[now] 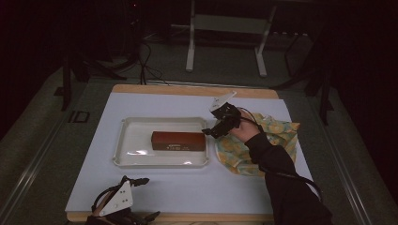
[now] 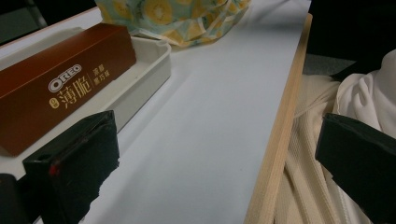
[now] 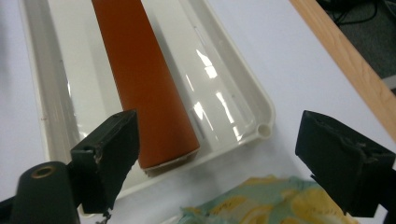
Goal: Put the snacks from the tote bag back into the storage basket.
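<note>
A brown Oreo box (image 1: pixel 178 140) lies lengthwise in a shallow white tray (image 1: pixel 119 140) at the middle of the white board. Just right of the tray lies a crumpled yellow-and-green patterned cloth (image 1: pixel 277 136). My right gripper (image 1: pixel 209 132) hovers over the tray's right end and the cloth's left edge, open. In the right gripper view the box end (image 3: pixel 144 88) sits just beyond the wide jaws (image 3: pixel 224 140), nothing between them, with the cloth (image 3: pixel 252 200) below. My left gripper (image 1: pixel 151 197) rests at the board's near edge, open; its view shows the box (image 2: pixel 60 88) and tray (image 2: pixel 149 70) ahead to the left.
The white board has a wooden rim (image 1: pixel 197 90) at the far side and a wooden near edge (image 2: pixel 280 126). Pale clothing (image 2: pixel 336 140) lies past that near edge. A metal stand (image 1: pixel 225 28) and cables are on the dark floor behind the table.
</note>
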{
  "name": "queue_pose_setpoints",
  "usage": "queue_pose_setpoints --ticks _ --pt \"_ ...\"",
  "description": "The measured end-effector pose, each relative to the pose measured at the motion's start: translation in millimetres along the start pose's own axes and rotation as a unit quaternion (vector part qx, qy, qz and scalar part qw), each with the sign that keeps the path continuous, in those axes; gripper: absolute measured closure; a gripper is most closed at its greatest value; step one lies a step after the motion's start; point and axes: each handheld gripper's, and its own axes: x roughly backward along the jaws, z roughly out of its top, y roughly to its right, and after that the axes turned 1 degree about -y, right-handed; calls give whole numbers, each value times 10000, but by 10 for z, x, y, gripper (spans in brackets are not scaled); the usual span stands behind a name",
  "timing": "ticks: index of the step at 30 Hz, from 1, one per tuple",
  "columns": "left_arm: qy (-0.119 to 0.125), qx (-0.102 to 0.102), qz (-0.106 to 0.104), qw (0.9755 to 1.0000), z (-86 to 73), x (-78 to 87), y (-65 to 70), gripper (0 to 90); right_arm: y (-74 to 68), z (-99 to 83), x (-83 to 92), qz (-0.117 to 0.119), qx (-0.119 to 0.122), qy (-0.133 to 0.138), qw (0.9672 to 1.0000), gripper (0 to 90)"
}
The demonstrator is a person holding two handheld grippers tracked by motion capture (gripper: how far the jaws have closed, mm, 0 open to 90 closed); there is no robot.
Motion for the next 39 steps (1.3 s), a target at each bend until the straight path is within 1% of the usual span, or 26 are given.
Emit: queue_pose_setpoints --ticks 2,3,5,6,8,9,10,11,13,19,24,26,27,29,30,33,36,39 --pt "-1 4 4 10000 0 0 -1 0 -14 -66 17 10 -96 83 9999 146" --pt "-2 4 4 10000 0 0 0 0 -15 -87 27 -61 -150 110 9998 146" --pt "-3 2 6 10000 0 0 1 0 -33 -133 54 -177 -204 246 9993 139" --pt "-3 2 4 10000 0 0 0 0 -38 -155 73 -273 -248 278 9989 139" --pt "1 14 3 10000 0 0 -1 0 -62 -201 122 -400 -377 450 9975 134" --pt "1 14 3 10000 0 0 -1 0 -78 -224 151 -501 -439 511 9965 132" --pt "1 19 0 10000 -1 0 -2 0 -96 -246 177 -599 -471 563 9955 130" --pt "-1 21 1 10000 -1 0 -2 0 -113 -270 202 -644 -495 617 9948 128" --pt "2 21 -1 10000 -1 -1 -1 0 -151 -320 236 -798 -568 663 9930 127" --pt "-7 18 5 10000 0 -2 -1 0 -241 -490 302 -910 -784 732 9901 117" --pt "-19 22 1 10000 0 -5 -1 0 -322 -641 374 -991 -790 814 9886 111" --pt "-18 20 6 10000 1 -6 -1 0 -354 -696 414 -984 -793 849 9883 111" --pt "-12 27 7 10000 1 -6 0 0 -372 -723 436 -1021 -796 886 9876 111" --pt "-16 19 11 10000 1 -6 0 0 -399 -780 482 -1021 -882 936 9864 112" --pt "-15 22 9 10000 1 -7 1 0 -411 -811 503 -1053 -922 990 9852 112" --pt "-25 14 11 10000 1 -9 1 0 -448 -905 557 -1290 -972 1073 9810 112" --pt "-25 13 16 10000 2 -9 1 0 -462 -1002 629 -1352 -1064 1149 9784 112" --pt "-30 15 13 10000 2 -10 1 0 -479 -1103 709 -1456 -1146 1245 9748 112"
